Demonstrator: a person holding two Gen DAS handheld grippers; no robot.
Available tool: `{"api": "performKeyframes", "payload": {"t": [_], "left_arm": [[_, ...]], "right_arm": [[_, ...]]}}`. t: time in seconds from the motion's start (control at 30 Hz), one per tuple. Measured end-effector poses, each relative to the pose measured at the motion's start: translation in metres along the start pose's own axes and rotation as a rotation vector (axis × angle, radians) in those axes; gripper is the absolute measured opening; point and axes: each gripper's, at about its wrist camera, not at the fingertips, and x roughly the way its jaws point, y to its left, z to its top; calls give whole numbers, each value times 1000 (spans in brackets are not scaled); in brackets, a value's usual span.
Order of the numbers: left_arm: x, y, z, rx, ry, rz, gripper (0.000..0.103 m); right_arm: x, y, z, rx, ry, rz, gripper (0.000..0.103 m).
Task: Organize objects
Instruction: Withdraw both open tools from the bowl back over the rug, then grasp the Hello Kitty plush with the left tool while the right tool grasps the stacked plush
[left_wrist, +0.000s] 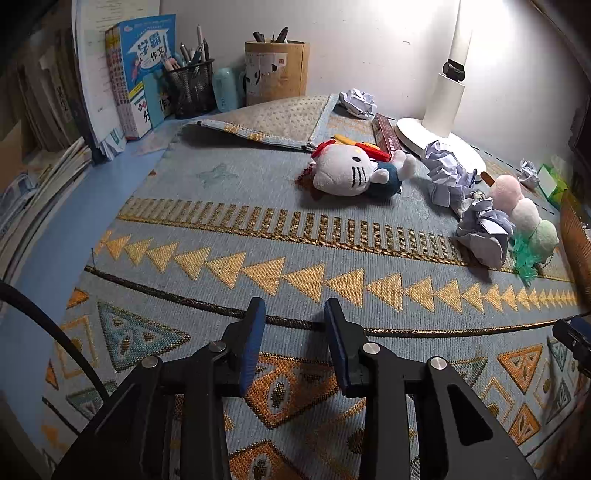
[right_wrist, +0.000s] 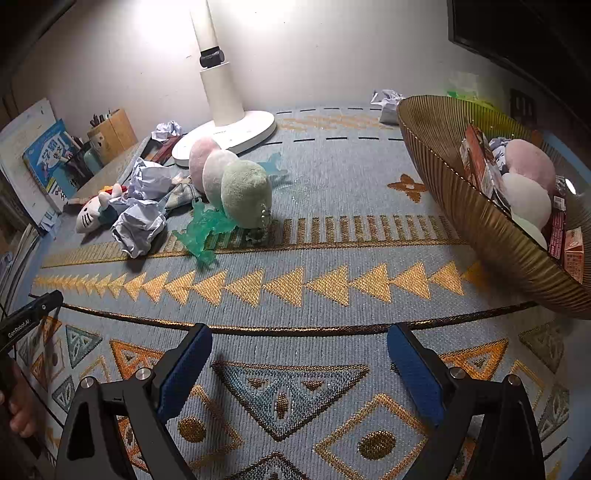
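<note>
Right gripper (right_wrist: 299, 363) had its fingers spread wide, nothing between them; left gripper (left_wrist: 295, 341) had fingers narrowly apart, also empty. Three-ball plush (right_wrist: 231, 181) lay on the bench mat (right_wrist: 332, 229), ahead and left of the right fingers, its long axis running away toward the lamp base (right_wrist: 229, 136). Basket (right_wrist: 480, 221) sat to the right. The right hand looked nearer.

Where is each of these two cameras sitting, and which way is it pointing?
Left wrist: sits on the left gripper, looking down across the patterned mat toward books and pen holders; its fingers show, narrowly apart.
Right wrist: sits on the right gripper, facing lamp and brown basket; fingers wide open.
Shared: cat plush, crumpled paper, lamp base.
</note>
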Motion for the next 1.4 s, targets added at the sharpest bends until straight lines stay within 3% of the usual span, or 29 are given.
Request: {"api": "performKeyframes", "payload": {"t": [0.03, 0.13, 0.17, 0.23, 0.67, 0.73, 0.93, 1.03, 1.13, 1.23, 1.27, 1.3, 1.37, 1.4], "left_arm": [[0, -3, 0, 5, -7, 0, 44], [5, -13, 0, 44, 9, -99, 99], [6, -19, -1, 71, 26, -94, 103], [7, -26, -2, 103, 32, -55, 103], [11, -28, 5, 125, 67, -76, 103], [14, -27, 12, 128, 67, -89, 103], [22, -19, 64, 52, -36, -113, 103], [40, -22, 86, 23, -20, -143, 103], [55, -31, 97, 36, -19, -153, 103], [65, -38, 100, 62, -49, -134, 103], [66, -40, 100, 72, -50, -123, 103], [67, -41, 99, 82, -52, -113, 103], [65, -43, 98, 91, -82, -83, 103], [64, -45, 98, 105, -92, -67, 103]], "right_arm": [[1, 2, 0, -14, 5, -6, 103], [6, 13, -1, -75, 27, -55, 103], [7, 16, -2, -89, 28, -66, 103], [7, 16, -2, -85, 27, -59, 103], [7, 17, -3, -83, 21, -61, 103], [7, 17, -3, -83, 21, -61, 103], [8, 17, -4, -84, 21, -61, 103], [5, 16, -3, -77, 18, -65, 103], [-9, 17, 7, -83, -57, -25, 103], [-25, 33, 30, -166, -165, -75, 103], [-24, 41, 39, -203, -184, -109, 100], [-20, 47, 48, -237, -193, -142, 86], [-4, 56, 65, -279, -167, -154, 69], [7, 55, 73, -275, -134, -130, 69]]}}
